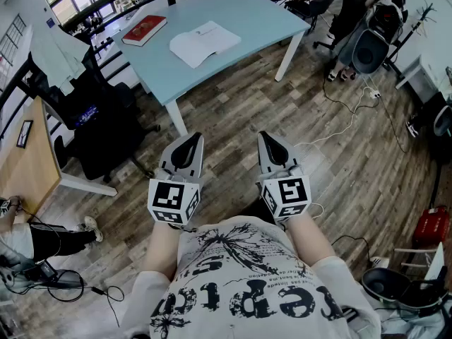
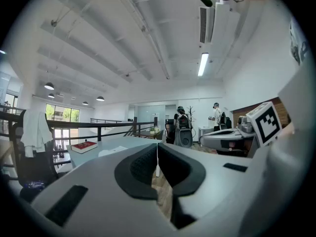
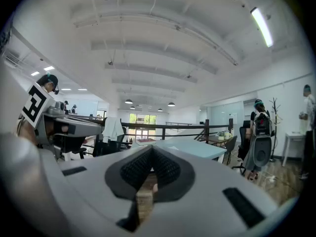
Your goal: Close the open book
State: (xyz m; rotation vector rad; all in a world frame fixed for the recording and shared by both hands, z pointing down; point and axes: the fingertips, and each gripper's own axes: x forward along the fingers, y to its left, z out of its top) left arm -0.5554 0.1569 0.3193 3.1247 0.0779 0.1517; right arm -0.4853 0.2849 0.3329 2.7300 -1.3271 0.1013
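Distance is what your coming move turns on: the open book (image 1: 205, 43) lies well ahead of both tongs, on the pale blue table (image 1: 254, 13), while you hold the tools close in front of your body over the wooden floor (image 1: 233, 104).

Your left gripper (image 1: 189, 141) is clenched, its pads pressed together with nothing between them. Your right gripper (image 1: 269, 138) reads the same in its own view: the jaws meet at the tip and hold nothing. Both point roughly level, toward the table.

In the head view the book sits almost straight ahead of your left gripper and off to the left of your right one, so I judge the left hand nearer and better lined up. Its white spread runs aslant across the tabletop, the left page nearer you and the right page further off toward the table's middle. Which way the spine runs is too small to tell from here. A closed red book (image 1: 144, 29) rests beyond it, to the left, near the far corner and apart from the open one; keep that out of your path.

Nothing of the closing is done yet; the pages lie flat and untouched. You will likely need to step up to the near edge first, then get a jaw under one outer page edge and fold it across.
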